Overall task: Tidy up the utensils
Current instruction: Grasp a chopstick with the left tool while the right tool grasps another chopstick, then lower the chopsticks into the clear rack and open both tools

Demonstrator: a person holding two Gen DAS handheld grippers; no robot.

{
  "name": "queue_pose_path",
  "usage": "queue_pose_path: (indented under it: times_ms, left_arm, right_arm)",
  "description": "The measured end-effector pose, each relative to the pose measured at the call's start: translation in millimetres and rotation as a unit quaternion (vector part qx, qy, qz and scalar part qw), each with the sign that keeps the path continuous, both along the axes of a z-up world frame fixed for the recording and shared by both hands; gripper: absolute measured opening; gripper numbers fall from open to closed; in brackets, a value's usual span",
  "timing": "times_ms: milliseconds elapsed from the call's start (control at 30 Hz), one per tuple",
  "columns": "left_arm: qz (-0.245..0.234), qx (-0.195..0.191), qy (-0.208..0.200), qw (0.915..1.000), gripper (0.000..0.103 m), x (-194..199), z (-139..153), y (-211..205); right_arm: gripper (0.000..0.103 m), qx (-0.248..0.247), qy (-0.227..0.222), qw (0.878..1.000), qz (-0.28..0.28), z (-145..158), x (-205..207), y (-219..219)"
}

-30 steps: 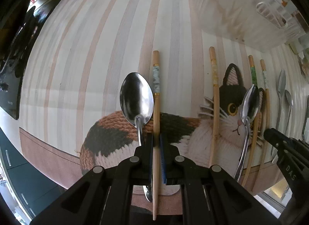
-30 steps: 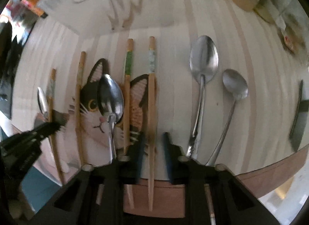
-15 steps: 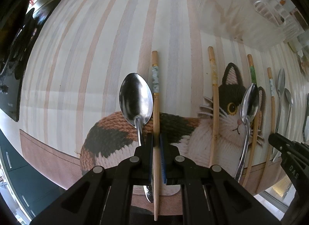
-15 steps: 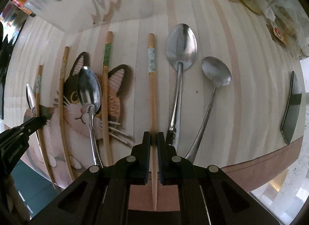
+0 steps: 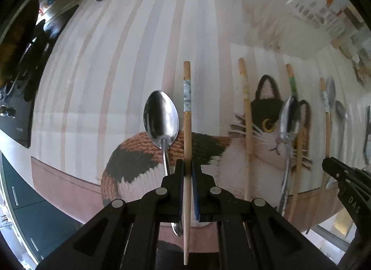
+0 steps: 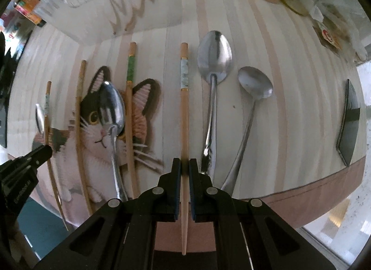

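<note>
Each claw pinching a pale-banded chopstick lengthwise along its fingers: left claw [image 5: 187,172] on left chopstick [image 5: 187,117] beside a spoon [image 5: 161,117], right claw [image 6: 183,168] on right chopstick [image 6: 184,107].

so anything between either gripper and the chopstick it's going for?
No. The left gripper is already closed on the blue-banded chopstick, with a spoon right beside it on the left. The right gripper is likewise closed on its own chopstick; the long spoon lies just right of it.
</note>
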State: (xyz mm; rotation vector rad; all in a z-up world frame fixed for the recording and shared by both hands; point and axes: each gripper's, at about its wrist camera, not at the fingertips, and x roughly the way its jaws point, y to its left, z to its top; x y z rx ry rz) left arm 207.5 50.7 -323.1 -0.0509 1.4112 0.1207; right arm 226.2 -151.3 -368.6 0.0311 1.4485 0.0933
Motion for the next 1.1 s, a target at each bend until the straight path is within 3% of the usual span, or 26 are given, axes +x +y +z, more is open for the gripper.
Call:
queue_pose_path:
  times_ms: [367,667,933,1100]
  left_arm:
    - [-0.025,0.005,-0.075,0.9968,0.004,-3,72,-5]
    - [-0.04,-0.022,-0.161,0.9859,0.004,15,163,-9]
    - [-0.031,-0.093,-0.186,0.9777,0.004,95,218,-10]
    - [-0.039,-0.102,-0.155,0.9819,0.004,164,209,-18]
  right_arm:
    - [0.007,0.035,-0.062,0.997,-0.005,68,3,-2]
    - [0.007,0.082,-0.123,0.989,-0.001,153,24,-13]
    - [0.007,0.142,-0.155,0.978,-0.012,208,104,-18]
    - [0.007,0.142,-0.143,0.979,-0.011,207,167,-10]
